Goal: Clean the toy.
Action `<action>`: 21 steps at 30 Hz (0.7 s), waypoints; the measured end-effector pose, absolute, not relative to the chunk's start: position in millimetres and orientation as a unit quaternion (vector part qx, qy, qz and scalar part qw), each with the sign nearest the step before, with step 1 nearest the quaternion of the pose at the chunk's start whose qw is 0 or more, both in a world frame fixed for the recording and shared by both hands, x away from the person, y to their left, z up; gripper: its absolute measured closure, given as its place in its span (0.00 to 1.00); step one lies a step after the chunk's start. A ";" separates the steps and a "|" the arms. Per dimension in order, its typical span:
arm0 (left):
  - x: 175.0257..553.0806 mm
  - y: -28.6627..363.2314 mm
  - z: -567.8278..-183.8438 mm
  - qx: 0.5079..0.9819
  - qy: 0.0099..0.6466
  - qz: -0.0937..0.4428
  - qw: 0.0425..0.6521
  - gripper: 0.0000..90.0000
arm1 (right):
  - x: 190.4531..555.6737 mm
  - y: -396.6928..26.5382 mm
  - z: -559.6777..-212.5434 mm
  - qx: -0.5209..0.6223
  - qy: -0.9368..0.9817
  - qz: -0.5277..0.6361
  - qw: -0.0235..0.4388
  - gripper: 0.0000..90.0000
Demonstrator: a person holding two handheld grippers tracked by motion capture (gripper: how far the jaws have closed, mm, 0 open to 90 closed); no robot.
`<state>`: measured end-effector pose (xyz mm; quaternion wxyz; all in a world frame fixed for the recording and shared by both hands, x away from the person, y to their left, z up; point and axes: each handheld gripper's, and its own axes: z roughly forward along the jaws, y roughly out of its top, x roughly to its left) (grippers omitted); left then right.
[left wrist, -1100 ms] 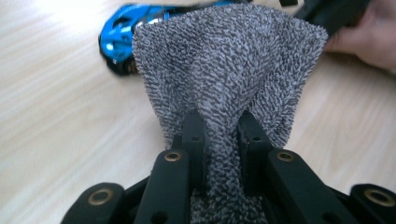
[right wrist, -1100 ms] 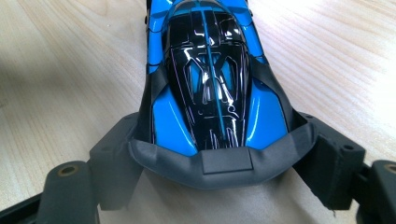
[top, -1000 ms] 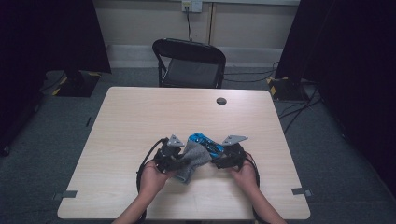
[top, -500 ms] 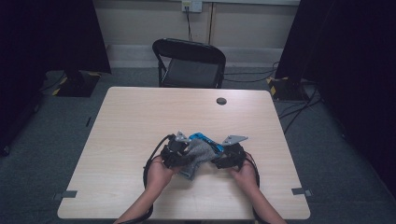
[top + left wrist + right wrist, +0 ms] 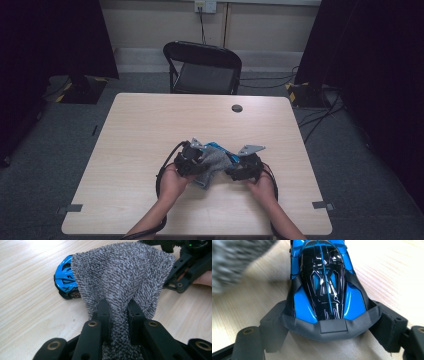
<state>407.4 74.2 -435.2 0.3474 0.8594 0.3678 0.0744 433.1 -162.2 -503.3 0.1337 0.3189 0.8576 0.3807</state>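
We are working at the near middle of the table (image 5: 150, 130), wiping a toy car (image 5: 325, 282) with a cloth (image 5: 122, 277). Our right gripper (image 5: 329, 327) is clamping the blue and black car across one end, the jaws pressing on both of its sides, and the car is sitting with its wheels on the wood, pointing away from that gripper. Our left gripper (image 5: 119, 315) is pinching the grey cloth tight between its closed jaws; the cloth is fanning out ahead of it and draping over most of the car, so that in the left gripper view just one blue end is peeking out at the cloth's left edge.

From above, the cloth (image 5: 212, 162) is lying between our two hands, with a strip of the car (image 5: 220, 148) showing along its far edge.

We are judging the job to be in mid-course: the grasps on both things are made, the cloth is on the car, and the rubbing is under way. The car's roof and glazing are shining clean in the right gripper view, but we cannot tell how much of the body has been wiped. What we are still facing is passing the cloth over the rest, then putting both down.
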 end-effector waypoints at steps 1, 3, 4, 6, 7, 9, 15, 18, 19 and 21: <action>407.4 74.2 -435.2 0.859 0.368 0.074 0.347 0.85 | 433.1 -162.2 -503.3 0.319 0.858 0.381 0.134 0.25; 410.3 71.3 -436.0 0.858 0.370 0.075 0.348 0.85 | 433.0 -162.1 -503.3 0.319 0.857 0.381 0.134 0.25; 412.3 67.6 -435.9 0.860 0.368 0.078 0.343 0.85 | 433.1 -162.1 -503.3 0.319 0.858 0.381 0.134 0.25; 414.0 64.5 -436.2 0.860 0.368 0.081 0.343 0.85 | 433.0 -162.1 -503.3 0.319 0.857 0.381 0.134 0.25; 415.5 62.0 -436.1 0.861 0.369 0.082 0.341 0.85 | 433.0 -162.1 -503.3 0.319 0.857 0.381 0.134 0.25; 419.1 55.0 -434.9 0.861 0.366 0.083 0.343 0.85 | 433.1 -162.1 -503.3 0.319 0.858 0.381 0.134 0.25; 425.9 38.6 -433.1 0.864 0.361 0.083 0.340 0.85 | 433.1 -162.2 -503.3 0.319 0.858 0.381 0.134 0.25; 432.6 27.1 -434.1 0.865 0.365 0.079 0.336 0.85 | 433.1 -162.2 -503.3 0.319 0.858 0.381 0.134 0.25; 433.8 24.7 -434.9 0.865 0.366 0.077 0.335 0.85 | 433.1 -162.2 -503.3 0.318 0.858 0.381 0.134 0.25; 434.2 21.5 -435.8 0.865 0.368 0.075 0.334 0.85 | 433.1 -162.2 -503.3 0.319 0.858 0.381 0.134 0.25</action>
